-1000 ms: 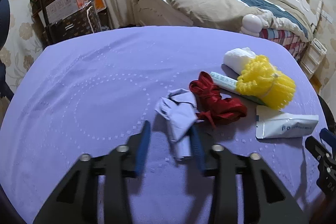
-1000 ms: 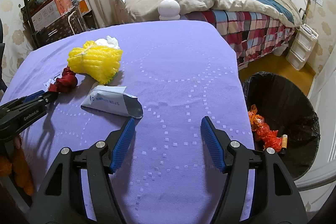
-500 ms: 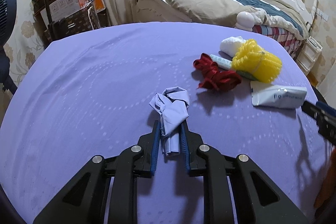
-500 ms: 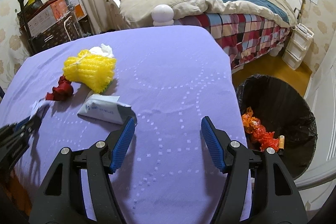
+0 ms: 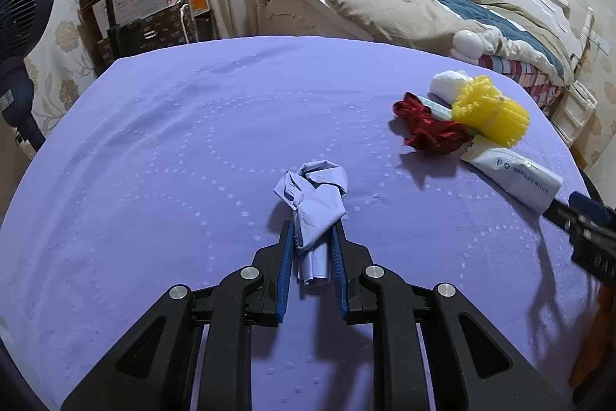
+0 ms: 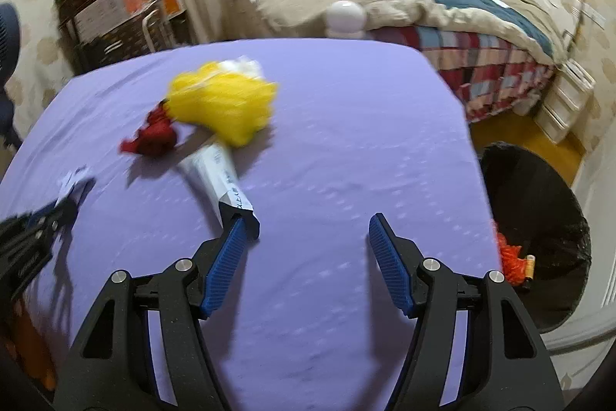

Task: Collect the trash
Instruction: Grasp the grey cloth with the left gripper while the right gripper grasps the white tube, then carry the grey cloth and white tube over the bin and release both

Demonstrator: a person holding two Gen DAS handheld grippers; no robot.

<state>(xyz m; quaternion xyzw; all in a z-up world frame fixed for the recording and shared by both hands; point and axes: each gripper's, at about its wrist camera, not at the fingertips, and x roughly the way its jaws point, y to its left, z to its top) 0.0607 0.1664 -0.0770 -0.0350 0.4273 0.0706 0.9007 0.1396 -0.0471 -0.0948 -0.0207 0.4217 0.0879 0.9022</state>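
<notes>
**Left has the wad, right empty**

Left gripper (image 5: 312, 230) is clamped on the pale blue wad (image 5: 313, 199), which sits mid-table on the purple cloth (image 5: 173, 141). Right gripper (image 6: 306, 224) is spread wide w/ nothing between the pads; its left pad overlaps the white pouch (image 6: 221, 180). Beyond that: red ribbon (image 6: 152, 137), yellow net (image 6: 223, 104). Black bin (image 6: 539, 218) stands off the table's right edge.

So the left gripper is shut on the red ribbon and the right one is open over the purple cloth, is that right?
Not quite. The left gripper is shut on the crumpled pale blue paper, not the red ribbon, which lies untouched near the yellow netting; the left wrist view shows this. The right gripper is indeed open over the purple cloth.
</notes>
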